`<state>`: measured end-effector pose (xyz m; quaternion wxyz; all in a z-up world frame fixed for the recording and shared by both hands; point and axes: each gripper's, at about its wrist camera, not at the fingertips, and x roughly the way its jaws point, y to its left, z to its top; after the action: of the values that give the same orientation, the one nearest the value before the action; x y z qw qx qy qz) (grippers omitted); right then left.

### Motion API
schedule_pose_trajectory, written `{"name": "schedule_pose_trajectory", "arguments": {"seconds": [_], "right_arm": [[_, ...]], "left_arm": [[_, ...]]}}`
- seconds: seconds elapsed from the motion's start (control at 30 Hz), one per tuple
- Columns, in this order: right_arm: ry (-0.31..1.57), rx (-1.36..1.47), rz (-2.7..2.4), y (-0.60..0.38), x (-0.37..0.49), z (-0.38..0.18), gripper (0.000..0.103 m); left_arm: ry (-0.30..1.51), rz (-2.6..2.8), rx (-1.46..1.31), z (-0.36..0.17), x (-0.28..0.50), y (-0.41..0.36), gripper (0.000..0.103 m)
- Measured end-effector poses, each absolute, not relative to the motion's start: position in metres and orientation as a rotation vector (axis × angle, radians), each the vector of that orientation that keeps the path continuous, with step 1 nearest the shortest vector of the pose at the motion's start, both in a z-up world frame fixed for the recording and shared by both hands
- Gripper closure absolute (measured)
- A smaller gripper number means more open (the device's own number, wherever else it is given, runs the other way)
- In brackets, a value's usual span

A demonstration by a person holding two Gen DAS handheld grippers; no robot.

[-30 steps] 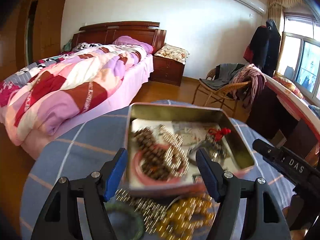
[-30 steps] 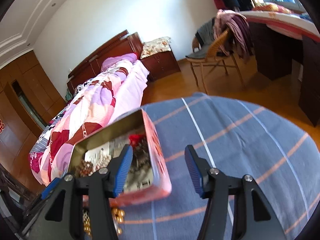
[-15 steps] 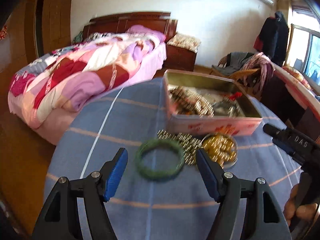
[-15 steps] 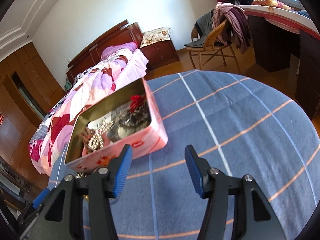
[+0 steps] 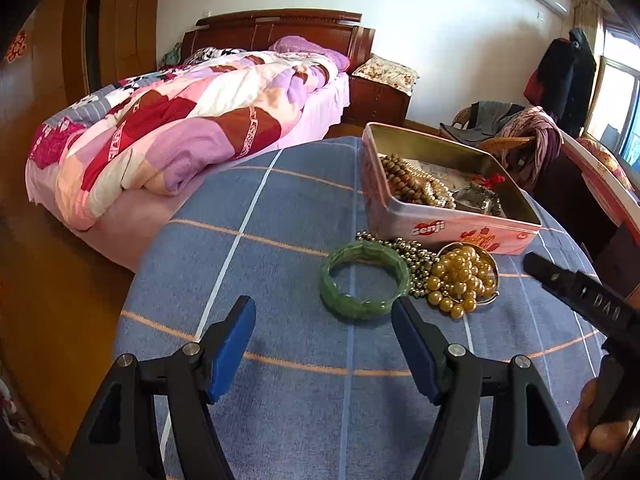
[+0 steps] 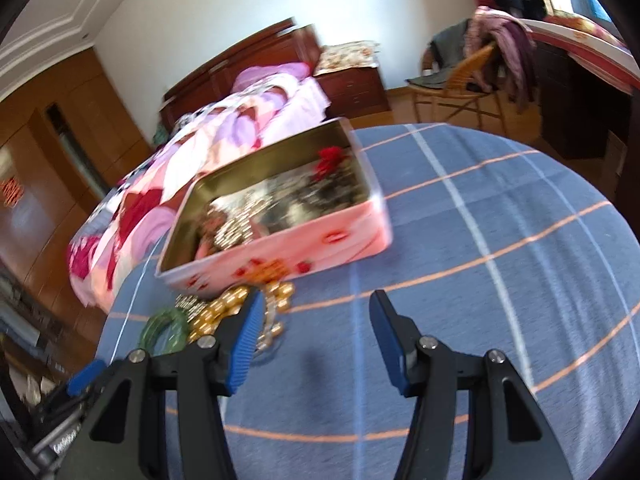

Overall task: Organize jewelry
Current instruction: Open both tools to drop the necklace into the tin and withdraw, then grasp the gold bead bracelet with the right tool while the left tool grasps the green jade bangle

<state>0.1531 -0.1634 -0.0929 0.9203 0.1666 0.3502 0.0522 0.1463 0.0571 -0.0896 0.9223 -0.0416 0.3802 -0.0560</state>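
Observation:
A pink tin box (image 5: 448, 230) (image 6: 304, 248) stands open on the blue checked tablecloth (image 5: 280, 280), holding brown beads, pearls and a red ornament. In front of it lie a green bangle (image 5: 364, 278) (image 6: 162, 326), a silver bead chain (image 5: 416, 254) and a yellow bead bracelet (image 5: 460, 280) (image 6: 228, 308) in a small dish. My left gripper (image 5: 324, 320) is open and empty, just short of the bangle. My right gripper (image 6: 316, 316) is open and empty, to the right of the yellow beads; the right wrist view is blurred.
The round table's edge (image 5: 132, 292) drops off at left toward a bed (image 5: 192, 120). A chair with clothes (image 5: 516, 128) and a desk (image 6: 592, 80) stand behind the table. The right gripper's body (image 5: 584, 300) shows at the right of the left wrist view.
Both grippers have pulled back from the tin box. The loose jewelry in front of the box has come into full view. Both stay open.

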Motion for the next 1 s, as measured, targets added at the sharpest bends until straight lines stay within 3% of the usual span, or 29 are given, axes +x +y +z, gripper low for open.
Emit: {"name": "schedule_pose_trajectory", "arguments": {"seconds": [0.13,0.7,0.73,0.77,0.93,1.0], "right_arm": [[0.725,0.243,0.135,-0.14,0.153,-0.093,0.052],[0.855,0.068,0.261,-0.088,0.184,-0.11,0.053],[0.853,0.068,0.27,-0.088,0.182,-0.109,0.057],[0.853,0.075,0.277,-0.09,0.18,-0.109,0.071],[0.837,0.056,0.305,-0.088,0.169,-0.107,0.089],[0.822,0.126,0.341,-0.097,0.163,-0.103,0.089]], "left_arm": [[0.786,-0.129,-0.076,-0.09,0.145,0.055,0.033],[0.784,-0.109,-0.057,-0.088,0.144,0.064,0.033],[0.785,-0.11,-0.057,-0.089,0.144,0.064,0.033],[0.785,-0.113,-0.057,-0.088,0.144,0.063,0.033],[0.776,-0.124,-0.043,-0.086,0.142,0.06,0.033],[0.774,-0.128,-0.043,-0.084,0.142,0.06,0.033]]}}
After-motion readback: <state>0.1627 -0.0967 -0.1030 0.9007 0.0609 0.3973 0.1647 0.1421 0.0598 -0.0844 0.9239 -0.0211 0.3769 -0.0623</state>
